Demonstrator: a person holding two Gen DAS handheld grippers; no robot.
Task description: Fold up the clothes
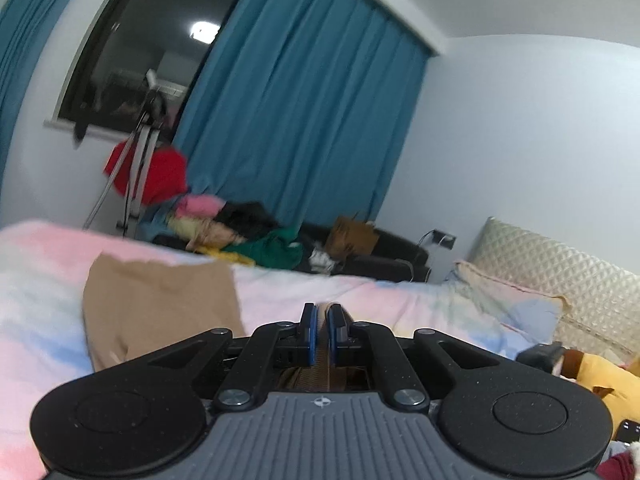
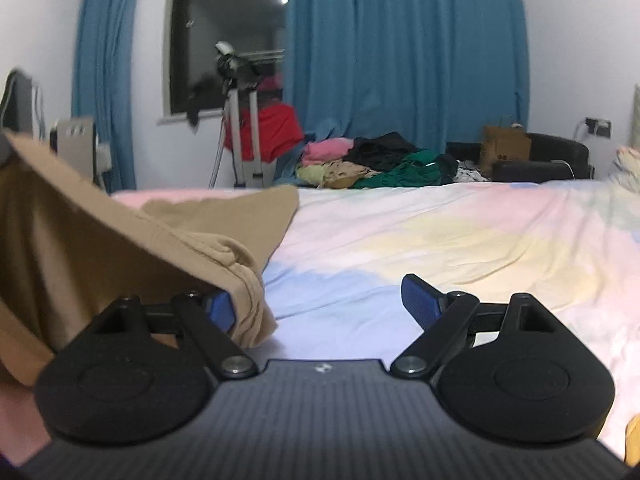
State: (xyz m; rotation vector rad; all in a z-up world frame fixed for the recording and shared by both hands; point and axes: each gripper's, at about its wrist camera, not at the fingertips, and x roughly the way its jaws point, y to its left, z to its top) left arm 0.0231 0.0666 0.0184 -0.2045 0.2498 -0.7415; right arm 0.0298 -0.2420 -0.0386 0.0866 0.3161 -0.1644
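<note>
Left gripper (image 1: 320, 334) is clamped on a thin edge of the tan garment (image 2: 120, 240), part lifted, rest on the bed (image 2: 440, 232). Right gripper (image 2: 318, 304) is spread wide, holding nothing, cloth brushing its left finger. Risks: edge slips out, or the free finger snags bunched fabric. Clothes pile (image 2: 360, 164) sits beyond the bed.

A tan garment (image 2: 100, 240) rises in a lifted sheet left of my right fingers, its bunched edge against the left pad; another strip sits pinched between my left fingers (image 1: 309, 336).
</note>
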